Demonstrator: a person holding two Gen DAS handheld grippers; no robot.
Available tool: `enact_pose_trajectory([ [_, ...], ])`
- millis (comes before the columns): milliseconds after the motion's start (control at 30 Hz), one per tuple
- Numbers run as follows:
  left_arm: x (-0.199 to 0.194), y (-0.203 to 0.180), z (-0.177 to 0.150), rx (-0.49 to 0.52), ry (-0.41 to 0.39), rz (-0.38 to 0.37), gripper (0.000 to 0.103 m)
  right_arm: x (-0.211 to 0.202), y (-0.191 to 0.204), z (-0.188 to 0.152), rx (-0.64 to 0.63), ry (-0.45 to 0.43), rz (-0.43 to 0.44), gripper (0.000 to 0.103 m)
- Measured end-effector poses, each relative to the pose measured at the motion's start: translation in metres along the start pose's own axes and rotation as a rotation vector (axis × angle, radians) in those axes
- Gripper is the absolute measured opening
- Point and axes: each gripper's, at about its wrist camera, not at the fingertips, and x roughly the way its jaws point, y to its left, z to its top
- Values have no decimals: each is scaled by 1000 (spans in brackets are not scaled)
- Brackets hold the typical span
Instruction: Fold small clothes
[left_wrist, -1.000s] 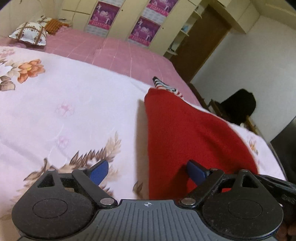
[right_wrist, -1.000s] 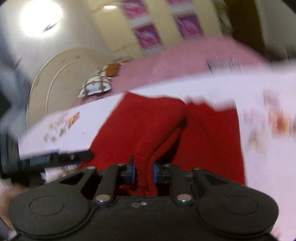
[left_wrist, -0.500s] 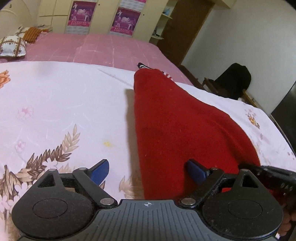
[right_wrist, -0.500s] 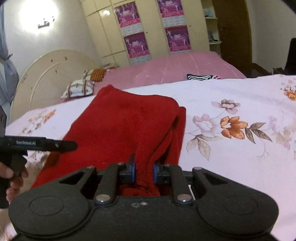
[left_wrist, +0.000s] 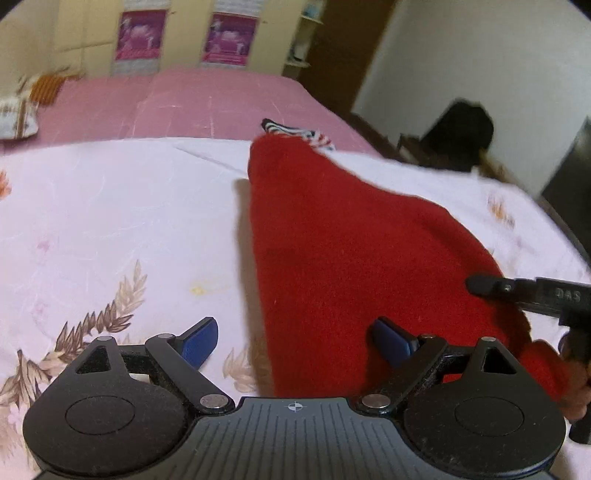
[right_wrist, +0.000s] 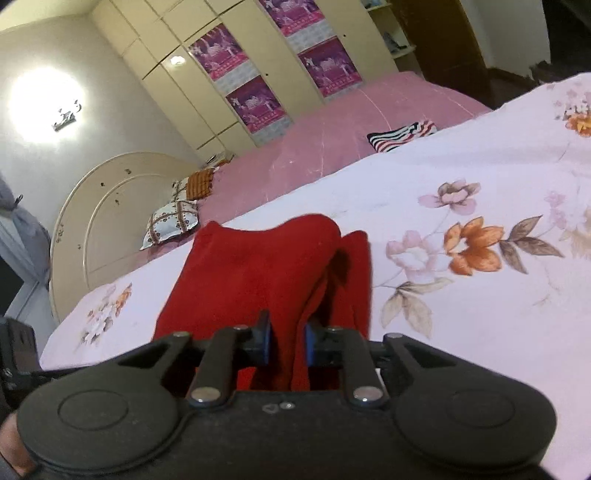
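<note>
A red fleece garment (left_wrist: 351, 258) lies on the white floral bedsheet (left_wrist: 110, 206), partly lifted at its near edge. My left gripper (left_wrist: 295, 339) is open, its blue pads straddling the garment's near left edge, holding nothing. My right gripper (right_wrist: 287, 341) is shut on a fold of the red garment (right_wrist: 258, 266) and holds that edge up above the sheet. The right gripper's body also shows at the right edge of the left wrist view (left_wrist: 535, 291).
A striped black-and-white cloth (right_wrist: 402, 134) lies on the pink bedcover (right_wrist: 332, 147) beyond the sheet. Pillows (right_wrist: 173, 221) sit by the cream headboard (right_wrist: 96, 206). A wardrobe with posters (right_wrist: 255, 99) stands behind. A dark bag (left_wrist: 461, 129) sits off the bed.
The right gripper has tilted and pulled back with the red fold in it, so the garment bunches more. The left gripper has shifted slightly, still open.
</note>
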Motion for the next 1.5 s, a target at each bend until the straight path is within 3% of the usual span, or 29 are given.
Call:
enact_pose_trajectory([
  [100, 3, 4, -3, -44, 8, -9, 91, 7, -11, -5, 48, 17, -3, 17],
  [200, -16, 2, -5, -28, -31, -10, 91, -16, 2, 1, 6, -44, -60, 29],
  [300, -34, -3, -16, 4, -63, -22, 91, -52, 29, -7, -147, -114, -73, 23],
  [467, -22, -13, -36, -6, -17, -33, 91, -56, 79, -54, -476, -14, -24, 19],
  [533, -24, -13, -43, -2, -23, -25, 91, -46, 85, -71, -589, 44, -89, 17],
  [633, -34, -9, -54, 12, -25, -13, 91, -41, 71, -88, -682, 94, -259, 1],
  [800, -52, -6, -73, 37, -23, -27, 91, -54, 61, -86, -656, 111, -231, 0],
  [833, -59, -4, -69, 28, -47, -36, 91, -58, 62, -81, -642, 93, -222, 6],
  [867, -64, 2, -63, 23, -76, -42, 91, -66, 61, -75, -616, 47, -218, 21],
  [900, -65, 4, -53, 19, -105, -41, 91, -70, 60, -66, -586, 4, -213, 22],
  [1033, -45, -3, 4, 21, -168, -9, 91, -52, 45, -21, -442, -74, -202, 22],
  [1167, -6, -8, 43, 23, -151, -8, 91, -11, 32, 14, -329, -89, -175, 19],
  [1267, 33, -1, 45, 29, -80, 65, 91, 21, 25, 24, -345, -34, -182, 11],
  [1300, 45, 5, 38, 2, -61, 42, 94, 36, 21, 22, -361, 12, -226, 9],
  [1333, 49, 14, 33, -43, -82, 16, 99, 47, 15, 20, -366, 28, -268, 7],
  [1433, 40, 8, 35, -47, -89, 33, 98, 44, 18, 18, -359, 22, -268, 7],
  [1500, 31, 0, 42, -31, -136, 32, 98, 37, 24, 18, -383, -6, -268, 8],
])
